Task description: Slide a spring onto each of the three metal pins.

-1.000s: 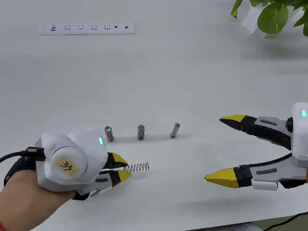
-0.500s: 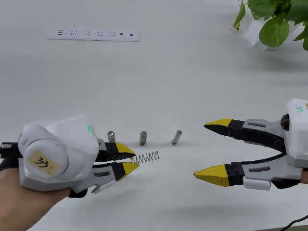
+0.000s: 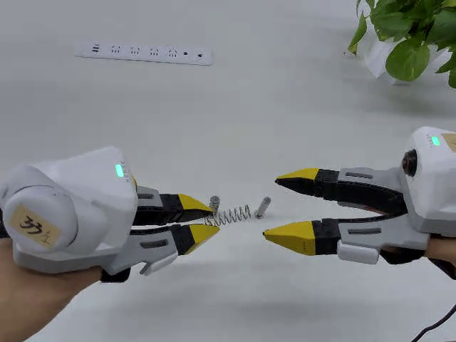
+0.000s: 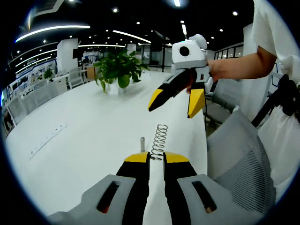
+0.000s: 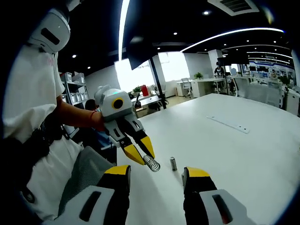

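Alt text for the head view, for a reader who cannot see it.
The left gripper is shut on one end of a spring that points toward the open right gripper opposite, over a white workbench. Just behind the spring are a left pin and a right pin; a power strip and a plant lie farther back.

The left gripper has lifted off the table with the spring pinched by one end and carried it rightward. In the head view the spring's free end now lies just beside the right-hand pin (touching or not, I cannot tell). The right gripper has come in from the table's right edge toward the spring, its jaws narrower but still apart.
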`<state>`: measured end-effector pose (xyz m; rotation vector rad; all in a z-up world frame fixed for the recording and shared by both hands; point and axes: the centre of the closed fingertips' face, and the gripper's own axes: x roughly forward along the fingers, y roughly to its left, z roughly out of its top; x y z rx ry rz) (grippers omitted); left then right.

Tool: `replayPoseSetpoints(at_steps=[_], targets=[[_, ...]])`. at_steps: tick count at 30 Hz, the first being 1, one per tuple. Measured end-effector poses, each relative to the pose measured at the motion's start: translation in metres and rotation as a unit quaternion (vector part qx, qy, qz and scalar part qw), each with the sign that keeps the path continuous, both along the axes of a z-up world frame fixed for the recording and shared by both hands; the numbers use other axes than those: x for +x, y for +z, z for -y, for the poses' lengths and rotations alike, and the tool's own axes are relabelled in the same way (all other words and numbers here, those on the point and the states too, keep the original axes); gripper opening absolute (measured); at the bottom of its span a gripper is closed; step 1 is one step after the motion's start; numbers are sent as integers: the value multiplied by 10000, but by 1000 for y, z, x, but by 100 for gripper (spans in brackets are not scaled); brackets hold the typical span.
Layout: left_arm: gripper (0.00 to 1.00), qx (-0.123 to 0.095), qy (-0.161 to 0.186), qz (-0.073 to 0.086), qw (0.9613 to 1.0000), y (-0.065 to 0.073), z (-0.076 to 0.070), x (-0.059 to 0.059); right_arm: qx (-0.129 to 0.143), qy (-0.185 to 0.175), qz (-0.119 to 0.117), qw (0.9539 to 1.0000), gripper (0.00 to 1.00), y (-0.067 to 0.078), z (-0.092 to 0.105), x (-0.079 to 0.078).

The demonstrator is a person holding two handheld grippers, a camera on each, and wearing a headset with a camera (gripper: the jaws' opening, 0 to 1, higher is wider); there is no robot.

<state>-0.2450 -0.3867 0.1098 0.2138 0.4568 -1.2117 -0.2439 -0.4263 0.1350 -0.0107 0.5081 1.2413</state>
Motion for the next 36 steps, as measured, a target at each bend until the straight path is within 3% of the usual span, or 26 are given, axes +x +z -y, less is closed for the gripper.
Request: replayPoseSetpoints(at_steps=[15,31,36], targets=[[7,-416,-7,66,9991,17,3,-3,46,260,-115,9996,23,7,-15,-6],[7,-536,-58,49,9985,19,3,-8,29,399,-180,9990,7,9,-20,-12],[7,-527,-78,45,9986,17,2,-9,3,434,-188,9989,7,9,-22,-15]])
